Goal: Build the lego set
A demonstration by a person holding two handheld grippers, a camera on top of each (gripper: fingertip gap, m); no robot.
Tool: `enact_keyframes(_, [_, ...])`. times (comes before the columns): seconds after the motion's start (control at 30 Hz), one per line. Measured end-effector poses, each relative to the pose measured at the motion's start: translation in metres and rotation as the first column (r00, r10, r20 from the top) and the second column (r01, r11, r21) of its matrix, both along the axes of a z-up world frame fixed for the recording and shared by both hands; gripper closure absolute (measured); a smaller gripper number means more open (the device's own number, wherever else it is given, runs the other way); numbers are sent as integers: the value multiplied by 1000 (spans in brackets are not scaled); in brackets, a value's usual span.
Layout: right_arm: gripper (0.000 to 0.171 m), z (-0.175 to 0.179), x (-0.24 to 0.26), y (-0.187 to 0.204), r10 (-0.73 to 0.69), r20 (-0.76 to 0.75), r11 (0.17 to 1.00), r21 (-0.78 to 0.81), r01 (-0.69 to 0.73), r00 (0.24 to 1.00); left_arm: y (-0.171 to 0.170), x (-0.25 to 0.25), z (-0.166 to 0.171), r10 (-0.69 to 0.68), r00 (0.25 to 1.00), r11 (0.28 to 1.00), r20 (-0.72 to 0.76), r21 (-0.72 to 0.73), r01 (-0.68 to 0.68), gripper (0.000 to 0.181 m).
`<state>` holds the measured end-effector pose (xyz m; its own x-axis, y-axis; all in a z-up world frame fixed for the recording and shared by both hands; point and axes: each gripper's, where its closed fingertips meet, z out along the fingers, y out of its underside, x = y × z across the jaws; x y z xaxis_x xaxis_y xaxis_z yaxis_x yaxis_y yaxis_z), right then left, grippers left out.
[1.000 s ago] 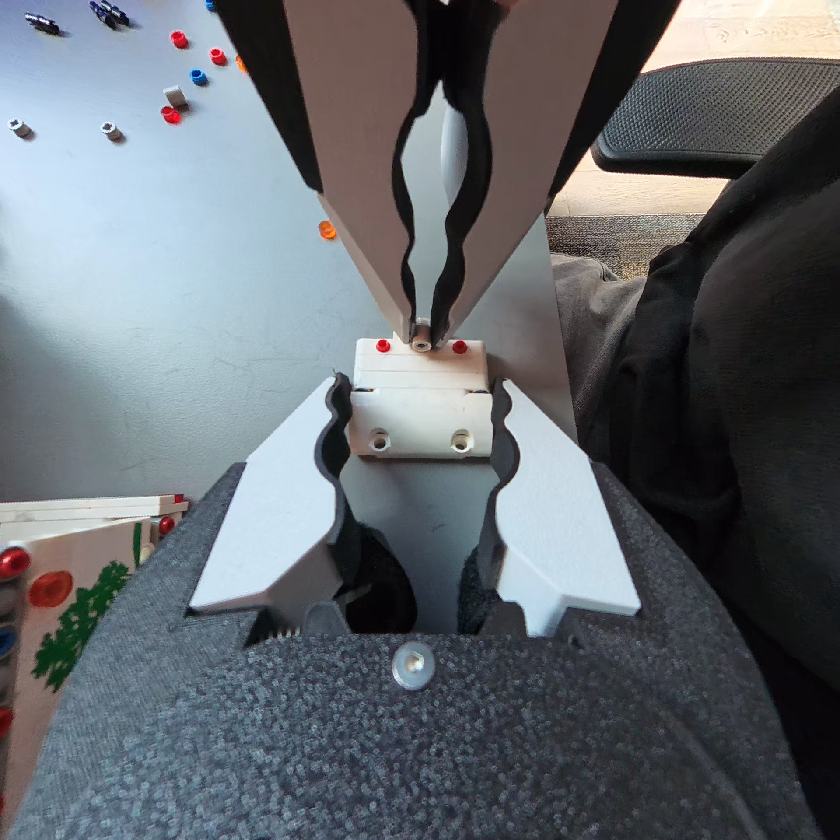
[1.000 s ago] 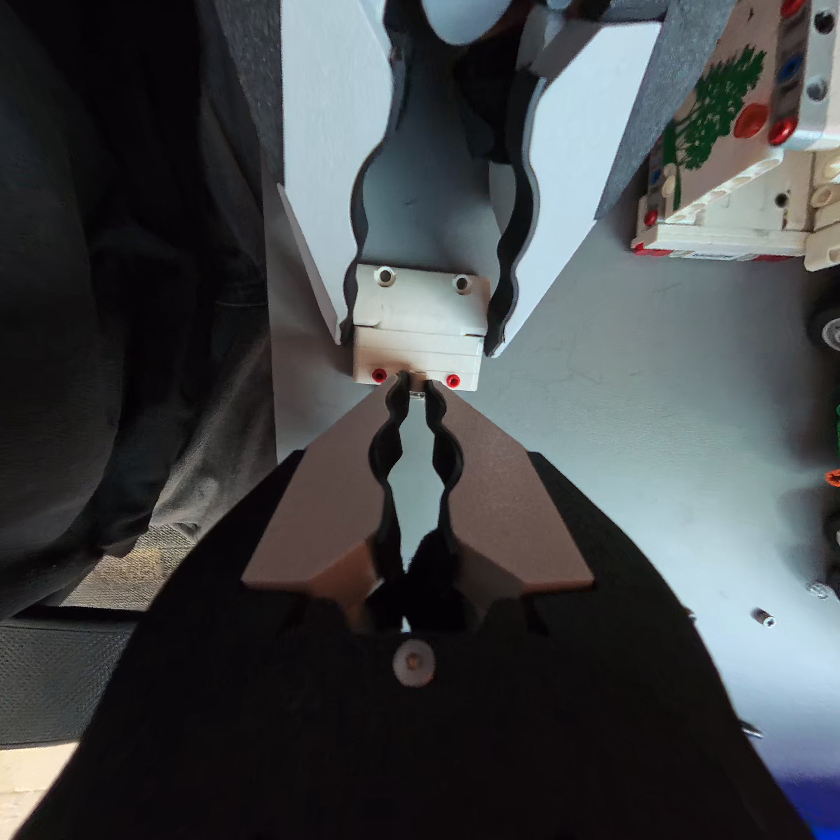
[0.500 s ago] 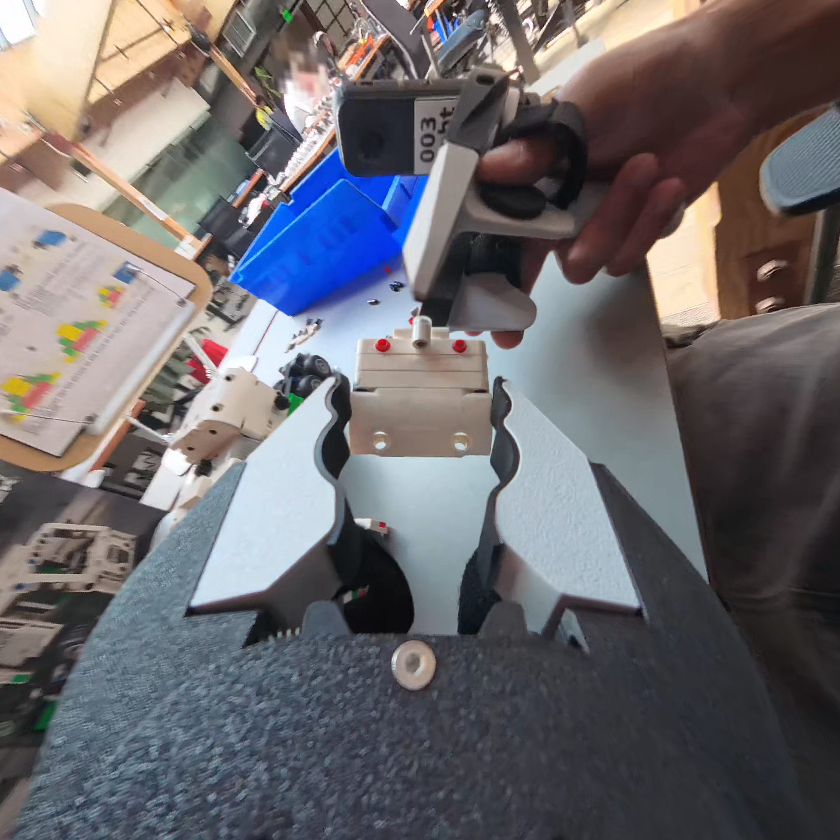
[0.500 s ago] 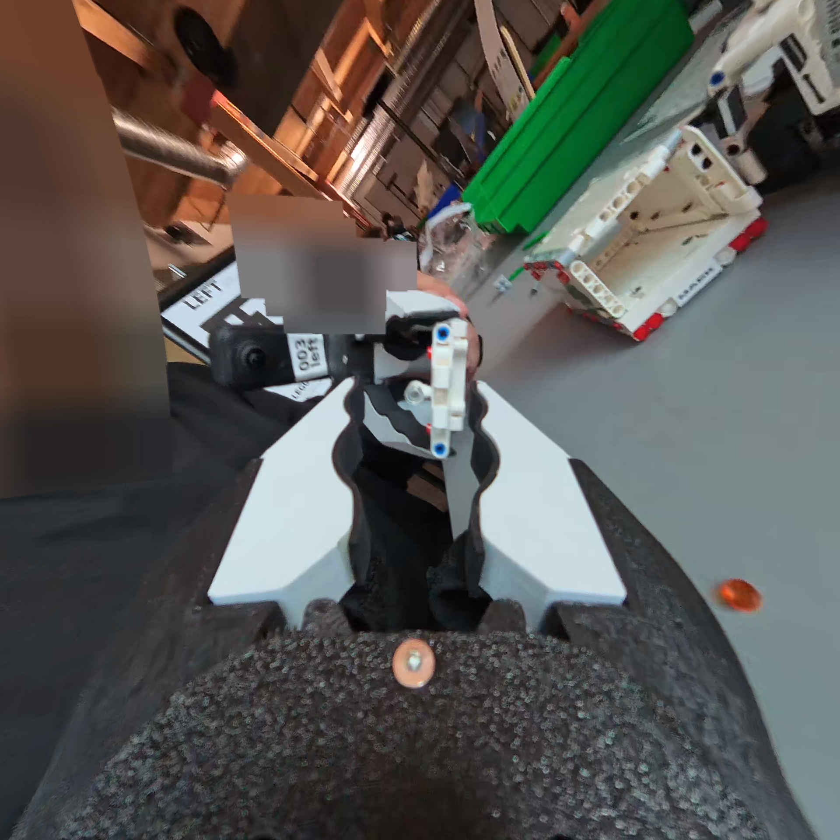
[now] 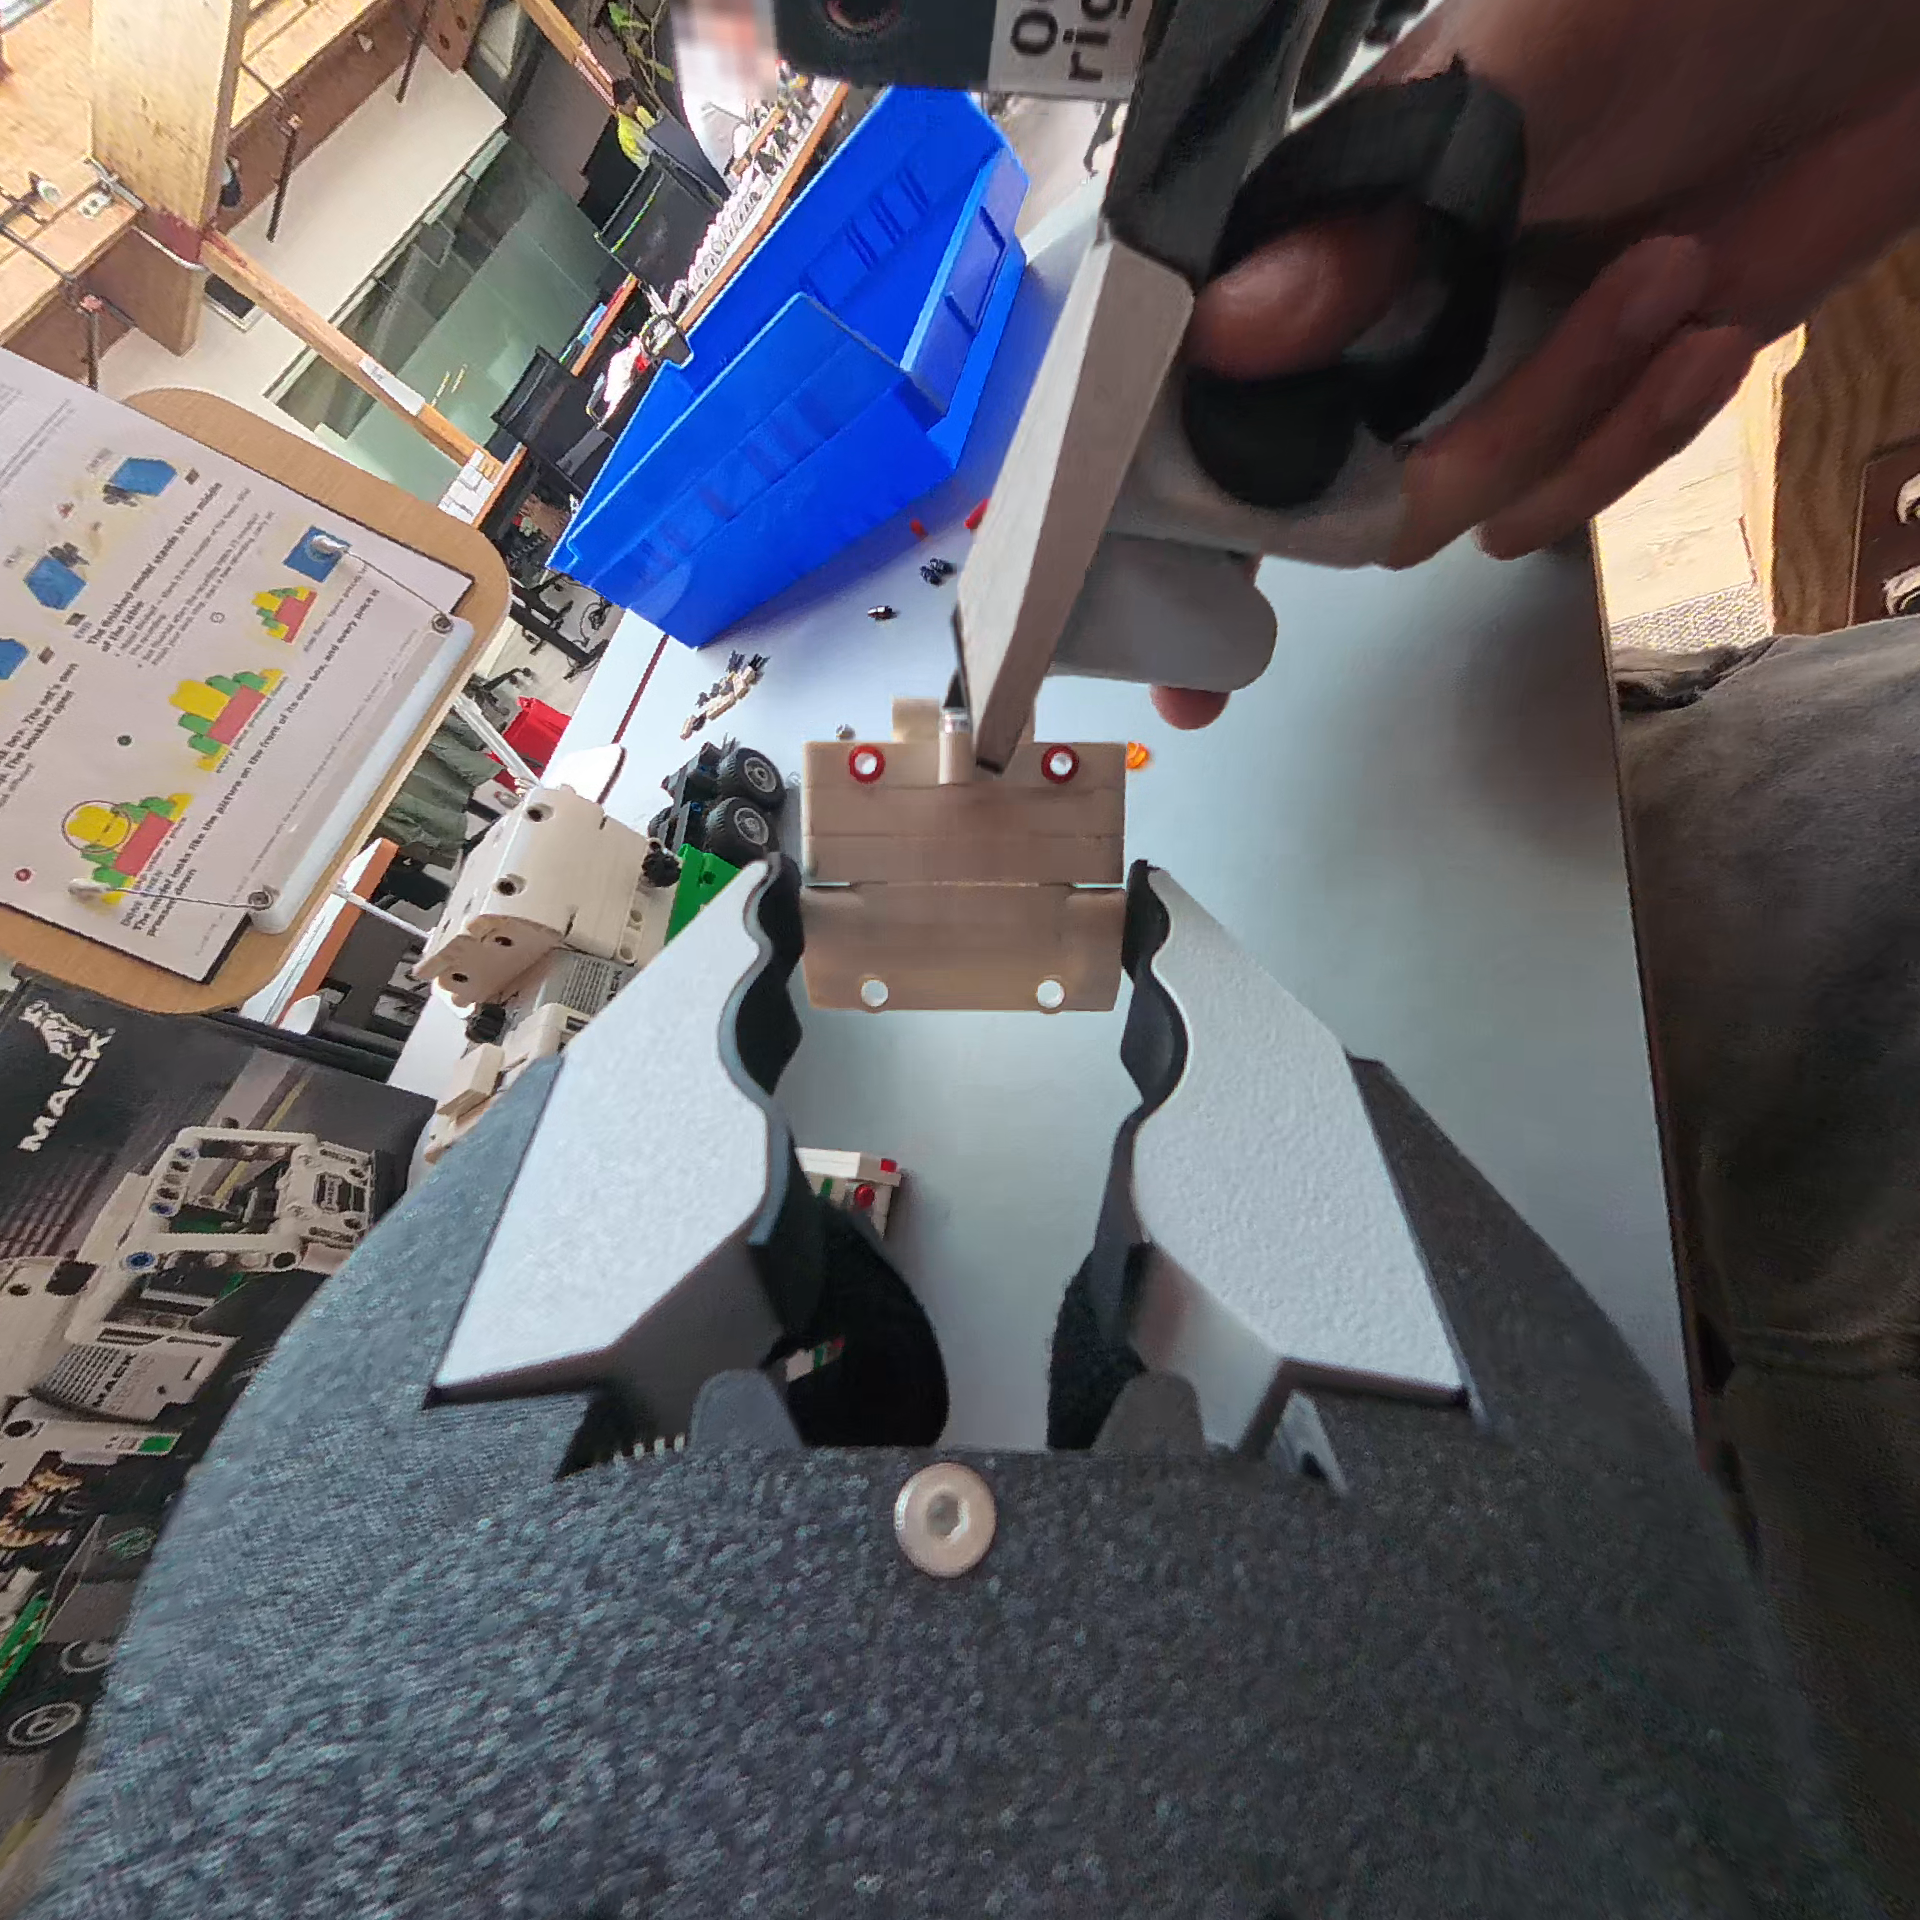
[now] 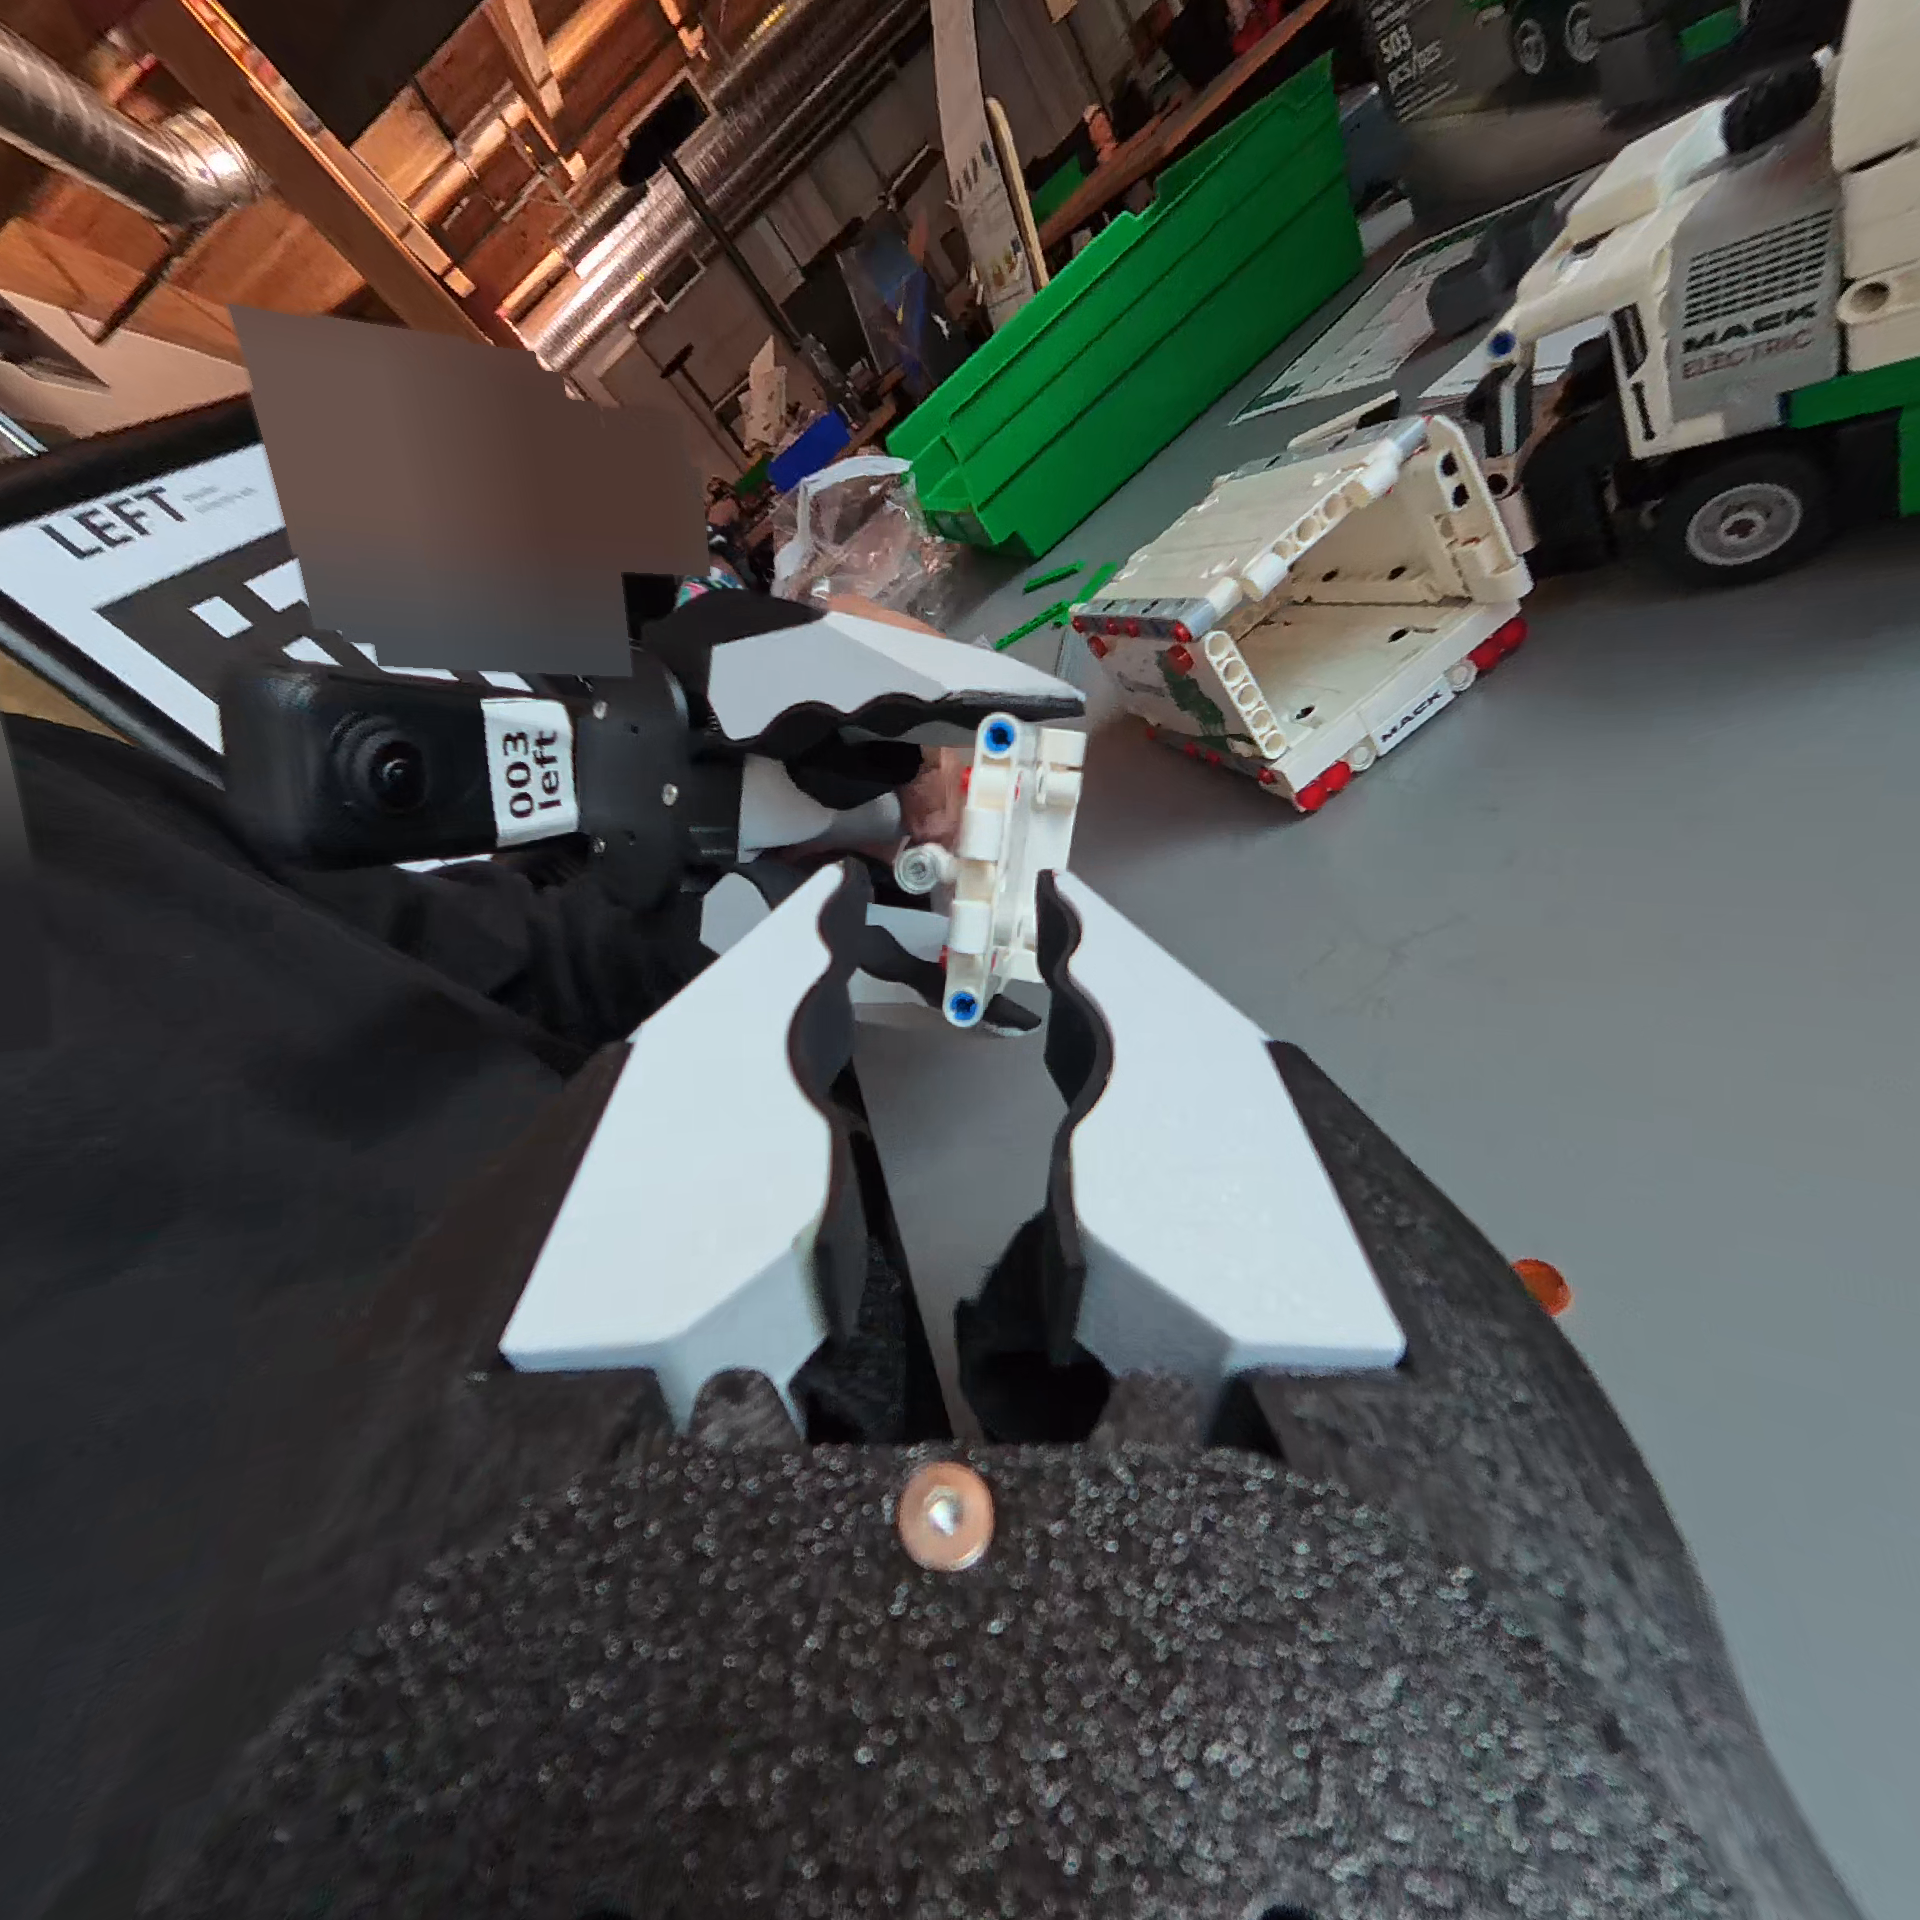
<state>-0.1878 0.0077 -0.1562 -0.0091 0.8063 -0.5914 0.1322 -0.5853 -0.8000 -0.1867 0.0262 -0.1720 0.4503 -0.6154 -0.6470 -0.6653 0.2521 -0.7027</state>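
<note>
My left gripper (image 5: 961,925) is shut on a white lego block (image 5: 966,883) with red pins, its pads pressed on the block's two sides, and holds it above the grey table (image 5: 1351,831). A small grey pin (image 5: 951,743) sticks out of the block's top edge. My right gripper (image 6: 945,894) is open and holds nothing. The block (image 6: 1008,862) and the pin (image 6: 920,868) stand just past its fingertips, and neither pad presses on the pin. In the left wrist view, one right finger (image 5: 1039,540) reaches down to the block's top beside the pin.
A blue bin (image 5: 810,395), an instruction sheet on a board (image 5: 208,665) and a white cab piece (image 5: 540,883) lie to the left. The right wrist view shows a green bin (image 6: 1122,343), a white truck body on its side (image 6: 1309,634), a truck (image 6: 1714,343) and an orange stud (image 6: 1541,1284). Both grippers' tips are close together, under 4 cm apart. Both grippers' tips are roughly 15 centimetres from the white cab piece (image 5: 540,883).
A second ago my right gripper was shut on the grey pin at the block's top. Its jaws have opened and the pin stays in the block. Both grippers have tilted up from the table.
</note>
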Motion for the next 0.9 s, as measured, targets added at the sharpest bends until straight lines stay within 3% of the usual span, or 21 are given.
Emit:
enact_keyframes(0.13, [152, -3, -4, 2, -41, 19, 998, 49, 40, 999, 0, 1, -2, 11, 1000, 1000, -26, 10, -10, 121])
enact_keyframes(0.63, [156, -11, -5, 0, -20, 68, 999, 38, 18, 997, -4, -3, -6, -15, 995, 999, -103, 47, 20, 121])
enact_keyframes(0.73, [156, 1, -7, -2, 1, -14, 1000, 0, -1, 1000, -8, -4, 6, -56, 998, 998, -28, 21, 57, 121])
enact_keyframes(0.9, [156, 27, -17, 5, -22, -200, 996, -93, 3, 980, -4, -18, 28, -30, 976, 982, 217, -174, 68, 118])
